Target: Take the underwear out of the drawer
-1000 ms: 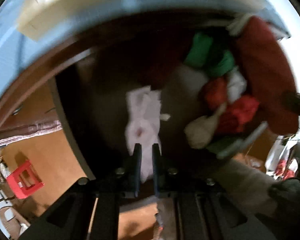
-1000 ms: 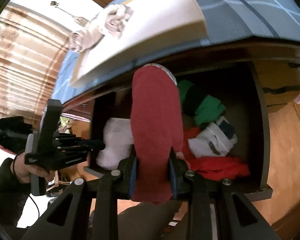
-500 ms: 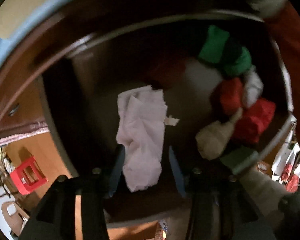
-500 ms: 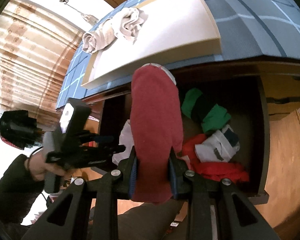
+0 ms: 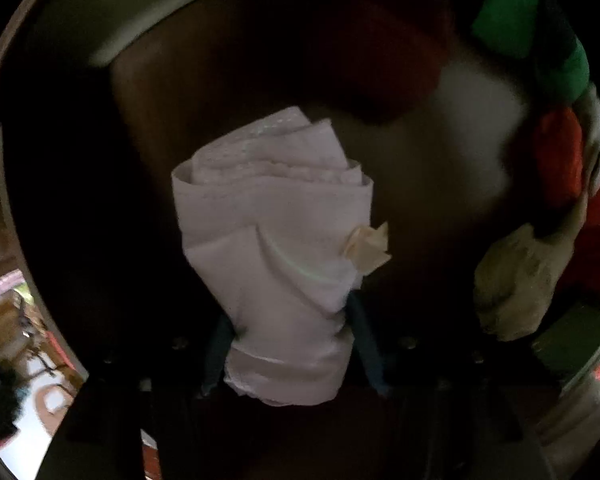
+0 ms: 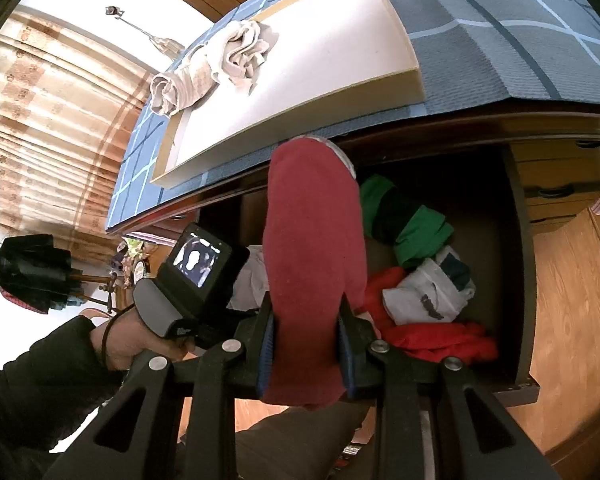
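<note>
Left gripper pointing steeply down, jaws opening around white cloth, left hand on its handle, right gripper clamped on red cloth

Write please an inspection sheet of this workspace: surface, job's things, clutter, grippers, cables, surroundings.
Surface: open wooden drawer under a checked bedcover.
Job's things: white folded garment; dark red garment; green, grey-white and bright red pieces in the drawer.
Clutter: rolled towels on a foam pad.
Grippers: left gripper jaws opening around the white garment; right gripper shut on the red one.
Cables: nothing seen.
Surroundings: striped curtain, wood floor.
</note>
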`<state>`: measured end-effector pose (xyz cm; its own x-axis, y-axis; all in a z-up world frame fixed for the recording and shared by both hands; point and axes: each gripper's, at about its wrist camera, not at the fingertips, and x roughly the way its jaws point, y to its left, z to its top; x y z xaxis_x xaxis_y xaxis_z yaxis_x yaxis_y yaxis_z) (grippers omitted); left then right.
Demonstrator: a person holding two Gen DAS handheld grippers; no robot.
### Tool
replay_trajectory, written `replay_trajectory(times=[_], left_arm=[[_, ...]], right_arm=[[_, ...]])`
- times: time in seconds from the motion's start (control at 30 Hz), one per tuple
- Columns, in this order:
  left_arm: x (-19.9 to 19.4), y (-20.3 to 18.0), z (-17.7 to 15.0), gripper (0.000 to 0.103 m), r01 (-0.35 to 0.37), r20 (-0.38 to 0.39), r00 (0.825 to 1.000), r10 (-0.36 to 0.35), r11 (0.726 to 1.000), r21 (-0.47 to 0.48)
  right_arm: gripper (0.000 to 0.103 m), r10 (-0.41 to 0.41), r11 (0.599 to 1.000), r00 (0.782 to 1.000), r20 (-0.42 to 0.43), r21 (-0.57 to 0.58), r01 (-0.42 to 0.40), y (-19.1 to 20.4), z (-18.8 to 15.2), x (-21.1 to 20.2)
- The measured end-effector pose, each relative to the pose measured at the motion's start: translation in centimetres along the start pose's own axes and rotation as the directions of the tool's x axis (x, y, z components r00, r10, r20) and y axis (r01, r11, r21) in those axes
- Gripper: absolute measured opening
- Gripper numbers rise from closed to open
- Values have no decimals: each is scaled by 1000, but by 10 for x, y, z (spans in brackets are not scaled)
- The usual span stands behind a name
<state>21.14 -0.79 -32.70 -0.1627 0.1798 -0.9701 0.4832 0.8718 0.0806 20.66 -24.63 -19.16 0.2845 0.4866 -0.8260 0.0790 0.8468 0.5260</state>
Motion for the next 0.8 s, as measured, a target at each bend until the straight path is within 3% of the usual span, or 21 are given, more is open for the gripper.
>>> replay_trajectory(times=[0.03,0.07,0.17,0.27,0.43,0.8], left_arm=[[-2,3,-1,44,14,11,1000,-14,1000,-12],[-4,5,-3,27,16,22,1000,-16,1000,-16],[-10,14,-7,20,79,51,996,-76,995,-59],[-19,20,-16,18,138,81,988,-131,986,-91],[-64,16,-35,18,218,166,964,-205,974,-63],[-161,-1,-52,18,240,303,919,-250,968,69]], right_arm=[[29,-1,1000,1000,-2,2,1,0,0,1],[29,-2,1000,1000,-5,2,2,0,0,2],[29,-6,1000,1000,-9,-3,6,1,1,4],[29,-7,1000,1000,-11,-10,7,2,1,4],[29,-7,1000,1000,-5,-22,7,1,1,-4],[29,41,999,997,69,-31,-39,12,9,-41]])
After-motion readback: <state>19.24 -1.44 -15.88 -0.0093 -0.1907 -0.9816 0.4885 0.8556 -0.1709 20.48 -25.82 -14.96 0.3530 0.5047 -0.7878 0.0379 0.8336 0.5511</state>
